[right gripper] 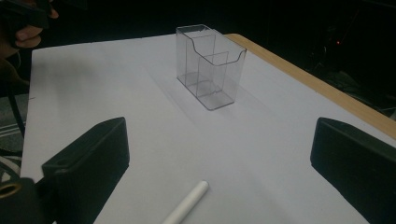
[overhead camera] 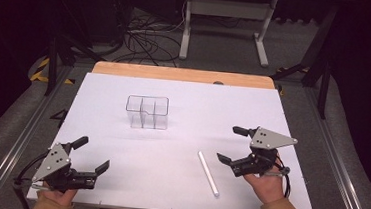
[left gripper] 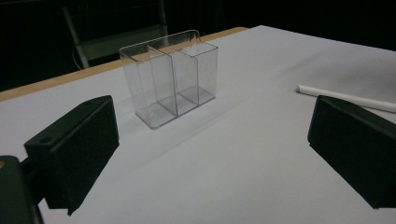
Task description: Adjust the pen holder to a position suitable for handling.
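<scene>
On the white table (overhead camera: 117,179) a slim white stick (overhead camera: 208,173) lies flat beside gaping, empty right tongs (overhead camera: 230,145).

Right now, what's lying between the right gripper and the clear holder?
Nothing: in the high view, bare white table runs from the right gripper to the clear holder. The white stick lies nearer the person, off that line.

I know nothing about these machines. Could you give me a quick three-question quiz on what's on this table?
1. True or false: the white stick lies inside the clear organizer.
2. Which tool is nearer the white stick: A) left tool B) right tool?
3. Fill in: both tools have their jaws ____.

Key: 1. False, it lies flat on the white table, apart from the organizer. 2. B. 3. Open, holding nothing.
</scene>
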The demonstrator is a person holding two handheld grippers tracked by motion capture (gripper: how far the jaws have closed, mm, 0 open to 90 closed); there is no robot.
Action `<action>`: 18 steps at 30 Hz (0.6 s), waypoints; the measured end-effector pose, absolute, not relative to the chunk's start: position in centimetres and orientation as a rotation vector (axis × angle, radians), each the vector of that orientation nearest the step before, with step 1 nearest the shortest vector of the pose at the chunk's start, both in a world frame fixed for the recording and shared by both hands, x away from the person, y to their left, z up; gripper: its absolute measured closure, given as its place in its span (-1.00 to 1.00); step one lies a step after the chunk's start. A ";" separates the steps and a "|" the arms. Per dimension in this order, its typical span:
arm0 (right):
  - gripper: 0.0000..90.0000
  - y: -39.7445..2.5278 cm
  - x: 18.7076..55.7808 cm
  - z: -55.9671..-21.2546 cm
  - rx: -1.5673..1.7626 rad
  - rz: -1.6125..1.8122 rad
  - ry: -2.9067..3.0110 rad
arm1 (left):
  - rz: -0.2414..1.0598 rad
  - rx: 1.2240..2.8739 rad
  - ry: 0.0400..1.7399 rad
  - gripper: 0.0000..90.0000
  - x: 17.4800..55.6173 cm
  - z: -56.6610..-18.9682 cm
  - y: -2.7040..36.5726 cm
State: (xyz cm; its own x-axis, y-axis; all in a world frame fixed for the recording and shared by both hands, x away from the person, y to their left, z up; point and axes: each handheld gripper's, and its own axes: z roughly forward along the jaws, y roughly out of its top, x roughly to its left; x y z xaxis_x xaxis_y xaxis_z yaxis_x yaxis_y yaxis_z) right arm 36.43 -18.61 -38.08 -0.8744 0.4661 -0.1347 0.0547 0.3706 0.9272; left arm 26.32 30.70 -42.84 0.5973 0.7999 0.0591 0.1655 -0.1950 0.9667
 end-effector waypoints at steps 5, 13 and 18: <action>-0.82 -17.5 37.1 -37.3 0.420 1.476 2.301 | 0.706 1.699 0.812 -0.94 26.2 -42.9 30.9; -0.79 -15.0 38.3 -36.2 0.355 1.446 2.356 | 0.709 1.706 0.818 -0.94 26.2 -42.9 31.0; -0.78 -13.7 38.9 -35.7 0.324 1.434 2.372 | 0.703 1.705 0.819 -0.94 26.2 -42.9 31.0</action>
